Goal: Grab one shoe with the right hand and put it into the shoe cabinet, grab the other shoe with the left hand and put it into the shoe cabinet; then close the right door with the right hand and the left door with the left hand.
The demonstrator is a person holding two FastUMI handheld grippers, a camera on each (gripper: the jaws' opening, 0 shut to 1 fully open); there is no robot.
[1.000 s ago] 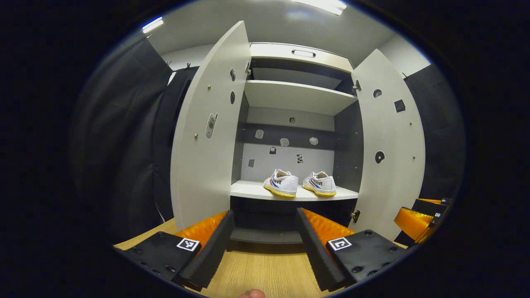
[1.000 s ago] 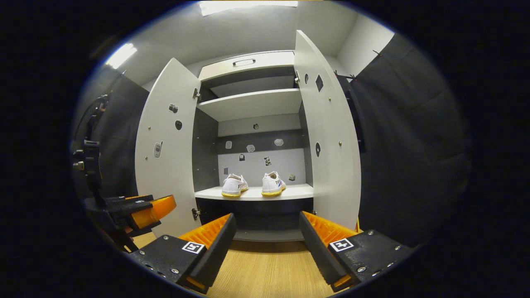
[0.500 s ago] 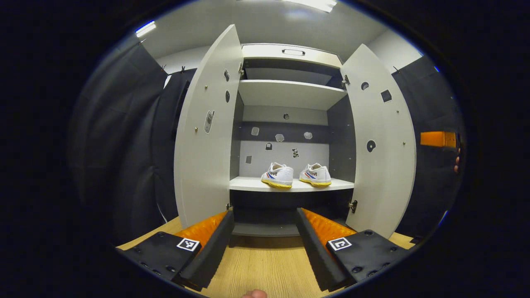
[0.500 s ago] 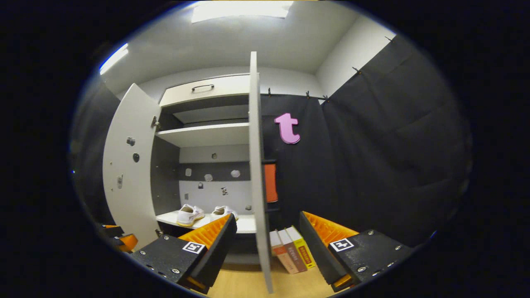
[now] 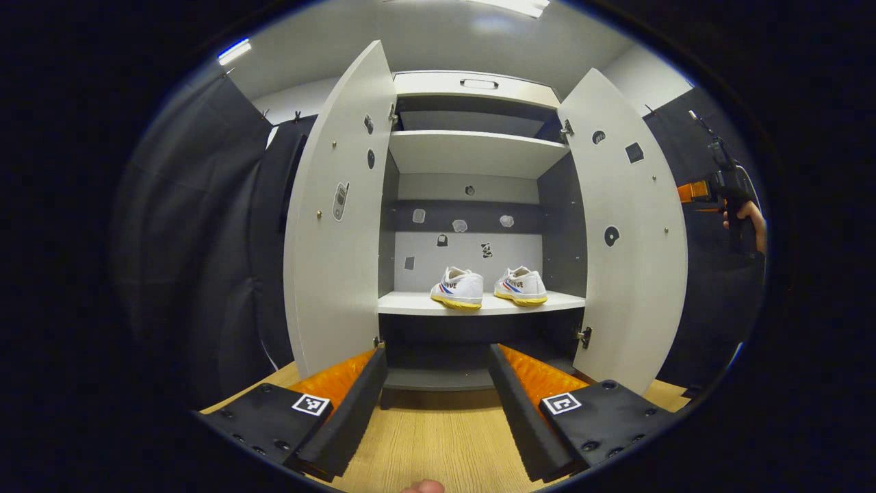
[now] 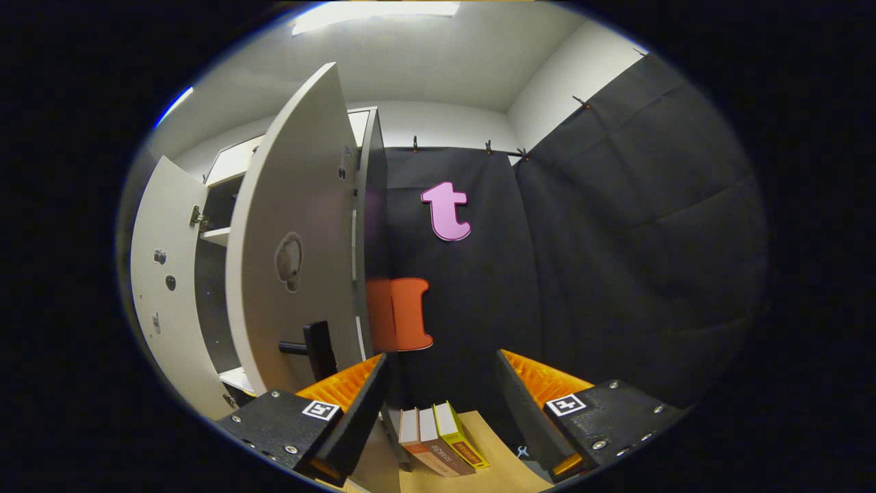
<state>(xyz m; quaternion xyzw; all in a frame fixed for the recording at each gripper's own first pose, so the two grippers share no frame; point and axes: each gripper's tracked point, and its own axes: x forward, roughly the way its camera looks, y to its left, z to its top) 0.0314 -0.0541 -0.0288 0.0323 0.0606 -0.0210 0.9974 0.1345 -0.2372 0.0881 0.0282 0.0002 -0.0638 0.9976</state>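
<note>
Two white shoes with yellow soles, the left shoe (image 5: 457,287) and the right shoe (image 5: 521,285), stand side by side on the cabinet's lower shelf (image 5: 410,303). Both doors stand wide: the left door (image 5: 335,226) and the right door (image 5: 633,239). My left gripper (image 5: 436,350) is open and holds nothing, back from the cabinet and facing its middle. My right gripper (image 6: 441,356) is open too, on the outer side of the right door (image 6: 294,239), with the door's black handle (image 6: 311,346) just left of its left finger. A hand (image 5: 749,219) holds that gripper beyond the right door.
Three books (image 6: 438,438) lean on the wooden floor (image 5: 438,438) beside the cabinet, right below my right gripper. Black cloth walls (image 6: 616,239) close in on the right and behind. An upper shelf (image 5: 472,150) and a top drawer (image 5: 479,83) sit above the shoes.
My right gripper has swung right, from facing the cabinet's inside, past the right door's edge, to the door's outer face and handle. The left gripper has eased back slightly.
</note>
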